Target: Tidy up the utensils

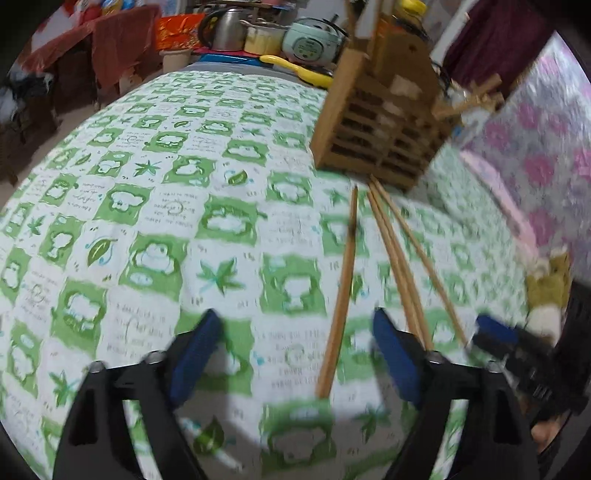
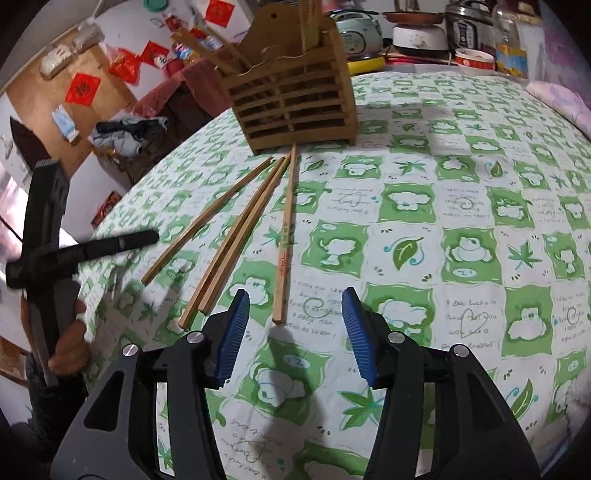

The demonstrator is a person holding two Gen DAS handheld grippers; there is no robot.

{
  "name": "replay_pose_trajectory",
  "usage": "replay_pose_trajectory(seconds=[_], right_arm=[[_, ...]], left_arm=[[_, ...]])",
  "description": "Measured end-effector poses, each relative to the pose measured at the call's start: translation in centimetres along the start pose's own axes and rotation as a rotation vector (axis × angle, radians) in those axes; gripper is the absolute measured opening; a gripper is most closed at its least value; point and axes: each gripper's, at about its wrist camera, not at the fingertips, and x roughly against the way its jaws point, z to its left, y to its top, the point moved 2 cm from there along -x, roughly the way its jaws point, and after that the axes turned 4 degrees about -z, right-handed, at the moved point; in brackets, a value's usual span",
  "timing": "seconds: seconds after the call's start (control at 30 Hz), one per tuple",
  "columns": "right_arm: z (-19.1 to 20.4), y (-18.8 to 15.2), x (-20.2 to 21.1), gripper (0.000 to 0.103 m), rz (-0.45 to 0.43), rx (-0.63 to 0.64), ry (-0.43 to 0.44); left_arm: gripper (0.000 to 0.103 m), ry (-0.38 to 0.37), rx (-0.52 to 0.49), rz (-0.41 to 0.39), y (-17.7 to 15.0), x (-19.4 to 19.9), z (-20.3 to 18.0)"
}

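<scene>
Several wooden chopsticks (image 2: 236, 240) lie fanned out on the green-and-white checked cloth, their far tips at the foot of a slatted wooden utensil holder (image 2: 291, 96). My right gripper (image 2: 297, 338) is open; the near end of the rightmost chopstick (image 2: 284, 236) lies just ahead of its blue pads (image 2: 234, 339), apart from them. My left gripper (image 1: 295, 358) is open too. The leftmost chopstick (image 1: 341, 291) lies on the cloth with its near end between the spread pads (image 1: 395, 358), touching neither. The holder (image 1: 376, 122) stands beyond, with sticks upright in it.
The table's (image 2: 480, 184) far edge carries a pale green rice cooker (image 2: 360, 33), pots and jars (image 2: 509, 44). A hand (image 2: 70, 343) holds the left gripper (image 2: 48, 240) at the table's left edge. The right gripper (image 1: 509, 343) shows at the left view's lower right.
</scene>
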Motion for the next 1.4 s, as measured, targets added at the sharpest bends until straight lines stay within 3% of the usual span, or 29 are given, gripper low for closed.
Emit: replay_pose_trajectory(seconds=[0.1, 0.27, 0.37, 0.47, 0.77, 0.93, 1.03, 1.3, 1.4], right_arm=[[0.0, 0.0, 0.1, 0.052, -0.006, -0.004, 0.001], [0.2, 0.0, 0.3, 0.052, -0.015, 0.005, -0.007], [0.4, 0.0, 0.4, 0.052, -0.016, 0.017, -0.014], [1.0, -0.1, 0.3, 0.052, -0.011, 0.045, -0.030], [3.5, -0.5, -1.4, 0.050, 0.065, 0.210, -0.184], [3.9, -0.7, -1.4, 0.019, 0.065, 0.234, -0.154], [3.6, -0.7, -1.0, 0.007, 0.055, 0.213, -0.124], [3.5, -0.9, 2.5, 0.006, -0.053, 0.219, -0.140], [3.4, -0.9, 2.9, 0.015, -0.050, 0.216, -0.122]], left_arm=[[0.050, 0.045, -0.072, 0.011, -1.0, 0.2, -1.1], [0.036, 0.130, -0.188, 0.000, -2.3, 0.3, -2.7], [0.027, 0.146, -0.216, -0.004, -2.4, 0.2, -3.1], [0.010, 0.138, -0.222, -0.005, -2.5, 0.2, -3.3], [0.009, 0.160, -0.245, -0.010, -2.7, 0.2, -3.8], [0.009, 0.160, -0.256, -0.017, -2.9, 0.2, -3.9], [0.008, 0.148, -0.260, -0.027, -3.4, 0.5, -4.0], [0.006, 0.087, -0.221, -0.040, -3.0, 2.1, -3.9], [0.006, 0.080, -0.226, -0.081, -2.4, 3.6, -4.3]])
